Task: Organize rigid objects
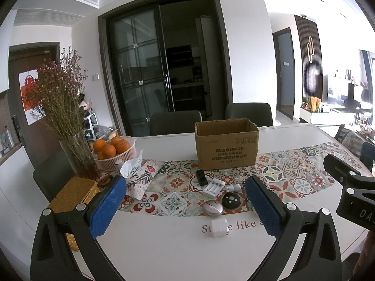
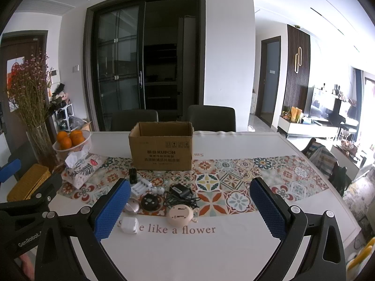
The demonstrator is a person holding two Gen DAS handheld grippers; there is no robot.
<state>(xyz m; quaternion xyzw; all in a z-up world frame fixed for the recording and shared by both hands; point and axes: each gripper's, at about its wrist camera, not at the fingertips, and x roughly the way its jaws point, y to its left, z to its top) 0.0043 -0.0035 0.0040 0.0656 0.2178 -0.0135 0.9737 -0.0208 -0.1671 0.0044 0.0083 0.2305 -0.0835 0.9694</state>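
An open cardboard box (image 1: 226,149) (image 2: 161,151) stands on the patterned table runner. In front of it lie small rigid items: a black block (image 1: 201,177) (image 2: 133,175), a white battery charger (image 1: 213,188) (image 2: 140,186), a black round device (image 1: 230,200) (image 2: 150,202), a silver mouse (image 1: 212,208) (image 2: 131,206), a white plug cube (image 1: 219,227) (image 2: 129,225), a black adapter with cable (image 2: 179,193) and a beige round device (image 2: 180,215). My left gripper (image 1: 185,207) is open and empty above the near table edge. My right gripper (image 2: 189,208) is open and empty beside it.
A basket of oranges (image 1: 116,152), a glass vase of dried flowers (image 1: 78,157), a tissue pouch (image 1: 144,178) and a yellow woven box (image 1: 75,194) sit at the table's left. Two dark chairs (image 2: 173,118) stand behind the table (image 2: 187,253).
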